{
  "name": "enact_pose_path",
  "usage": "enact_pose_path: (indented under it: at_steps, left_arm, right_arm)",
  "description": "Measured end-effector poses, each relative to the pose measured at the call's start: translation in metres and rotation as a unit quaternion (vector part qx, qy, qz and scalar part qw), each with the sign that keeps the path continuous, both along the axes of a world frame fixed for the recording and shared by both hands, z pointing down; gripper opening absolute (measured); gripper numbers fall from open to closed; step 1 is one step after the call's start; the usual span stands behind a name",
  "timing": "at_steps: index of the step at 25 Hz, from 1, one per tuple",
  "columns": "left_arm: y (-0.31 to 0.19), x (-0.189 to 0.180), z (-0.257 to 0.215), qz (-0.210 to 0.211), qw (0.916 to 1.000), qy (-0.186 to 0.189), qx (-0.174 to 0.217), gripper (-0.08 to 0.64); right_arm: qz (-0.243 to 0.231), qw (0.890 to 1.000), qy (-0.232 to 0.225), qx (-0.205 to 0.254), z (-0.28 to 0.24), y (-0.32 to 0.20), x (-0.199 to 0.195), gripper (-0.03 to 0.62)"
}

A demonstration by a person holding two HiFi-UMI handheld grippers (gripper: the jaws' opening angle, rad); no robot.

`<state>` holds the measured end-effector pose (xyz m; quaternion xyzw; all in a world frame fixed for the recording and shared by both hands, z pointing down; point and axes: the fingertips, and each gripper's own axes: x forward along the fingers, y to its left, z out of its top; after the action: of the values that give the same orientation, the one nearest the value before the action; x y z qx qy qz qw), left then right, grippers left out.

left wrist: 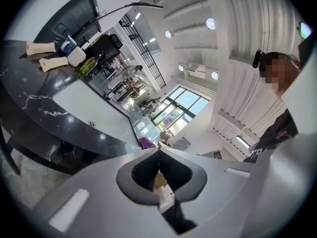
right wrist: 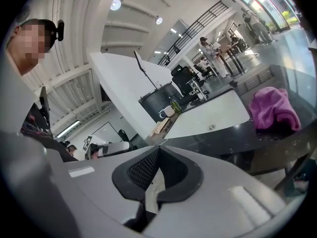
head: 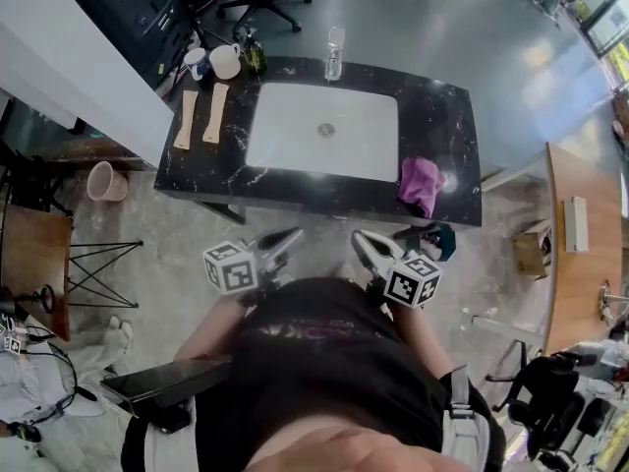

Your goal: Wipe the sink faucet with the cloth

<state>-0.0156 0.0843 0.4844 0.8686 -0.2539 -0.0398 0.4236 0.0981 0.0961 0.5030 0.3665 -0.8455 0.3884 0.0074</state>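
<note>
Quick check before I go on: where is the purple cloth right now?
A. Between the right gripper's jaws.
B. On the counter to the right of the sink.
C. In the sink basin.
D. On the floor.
B: the purple cloth lies on the black counter beside the white sink, while the right gripper is shut with nothing in it.

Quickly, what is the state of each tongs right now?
Left tongs: closed, holding nothing.
Right tongs: closed, holding nothing.
</note>
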Motion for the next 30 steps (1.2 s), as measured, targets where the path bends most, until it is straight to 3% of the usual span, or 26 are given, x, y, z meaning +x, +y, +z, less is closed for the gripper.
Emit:
enact_pose_path:
  at_steps: [30]
  left_arm:
    - [-0.0021,0.0014,0.0009,-0.001,1.0,0.003,-0.002,-0.002]
  right_arm:
    - [-0.006,1.0,0.005,-0.003,0.0022,-0.002,0.0013,0.011]
